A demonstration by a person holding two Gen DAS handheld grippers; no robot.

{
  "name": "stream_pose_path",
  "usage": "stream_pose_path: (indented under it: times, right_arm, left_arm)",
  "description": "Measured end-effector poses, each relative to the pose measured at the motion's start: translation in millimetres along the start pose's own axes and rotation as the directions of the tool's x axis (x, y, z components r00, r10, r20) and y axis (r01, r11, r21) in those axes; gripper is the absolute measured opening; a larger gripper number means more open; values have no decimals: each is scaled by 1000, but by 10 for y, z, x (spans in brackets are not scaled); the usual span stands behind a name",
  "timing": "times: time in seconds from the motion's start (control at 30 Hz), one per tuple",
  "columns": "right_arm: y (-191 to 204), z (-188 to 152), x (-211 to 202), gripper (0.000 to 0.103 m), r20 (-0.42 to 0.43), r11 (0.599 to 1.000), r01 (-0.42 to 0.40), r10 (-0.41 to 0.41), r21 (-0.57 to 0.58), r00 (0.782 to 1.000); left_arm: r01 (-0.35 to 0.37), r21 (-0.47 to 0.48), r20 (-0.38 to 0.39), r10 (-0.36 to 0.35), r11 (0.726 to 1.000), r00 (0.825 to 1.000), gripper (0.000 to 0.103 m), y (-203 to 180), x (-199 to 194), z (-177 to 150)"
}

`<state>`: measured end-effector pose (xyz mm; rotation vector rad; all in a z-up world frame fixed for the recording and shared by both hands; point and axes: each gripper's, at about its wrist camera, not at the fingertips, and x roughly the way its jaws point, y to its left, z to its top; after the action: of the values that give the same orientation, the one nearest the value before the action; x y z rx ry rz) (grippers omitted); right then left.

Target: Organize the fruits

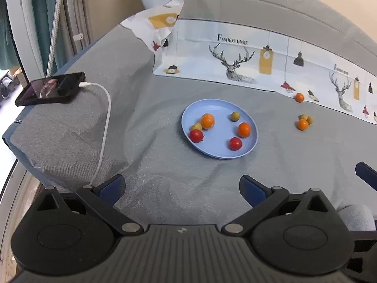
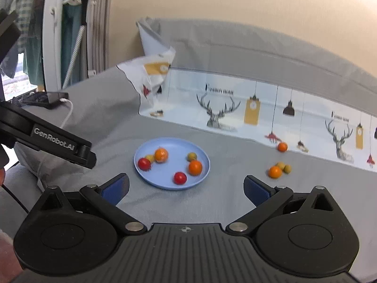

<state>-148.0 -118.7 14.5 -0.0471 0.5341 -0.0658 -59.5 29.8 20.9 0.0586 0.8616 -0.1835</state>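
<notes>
Left wrist view has the left tongs (image 1: 182, 189) spread wide and empty above the grey bed cover (image 1: 165, 165), with the blue plate (image 1: 221, 154) farther off. On the plate sit two red fruits (image 1: 235, 143), two orange ones (image 1: 244, 129) and two small green ones (image 1: 235, 116). Right of it, on the cover, lie a clump of orange and green fruits (image 1: 304, 122) and a lone orange fruit (image 1: 299, 97) farther back. The right tongs (image 2: 186, 189) also gape wide, gripping nothing.
</notes>
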Motion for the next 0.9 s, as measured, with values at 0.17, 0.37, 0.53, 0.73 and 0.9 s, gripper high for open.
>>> stream_pose_path:
  times: [0.17,0.37,0.53,0.73,0.9]
  right_arm:
    - [-7,15,-203,102,55,1000,18,-18,4,998]
    - [14,26,-372,102,114,1000,14,-11,-23,993]
    - [28,38,-425,102,123,999,18,-14,-27,992]
    - [77,-3,-485,102,133,999,9,-4,-40,991]
    - [72,-31,-487,102,123,999,9,-5,-31,992]
  left_arm:
    - [1,9,57,-1,1000,998,103,-34,-228,-38]
    - [-6,-1,83,6,1000,997,103,-72,-360,-29]
    - [2,-3,105,-1,1000,994,103,-46,-450,-66]
    - [0,-10,102,1,1000,995,103,-16,-472,-98]
    - [0,1,102,0,1000,995,103,-23,-461,-121]
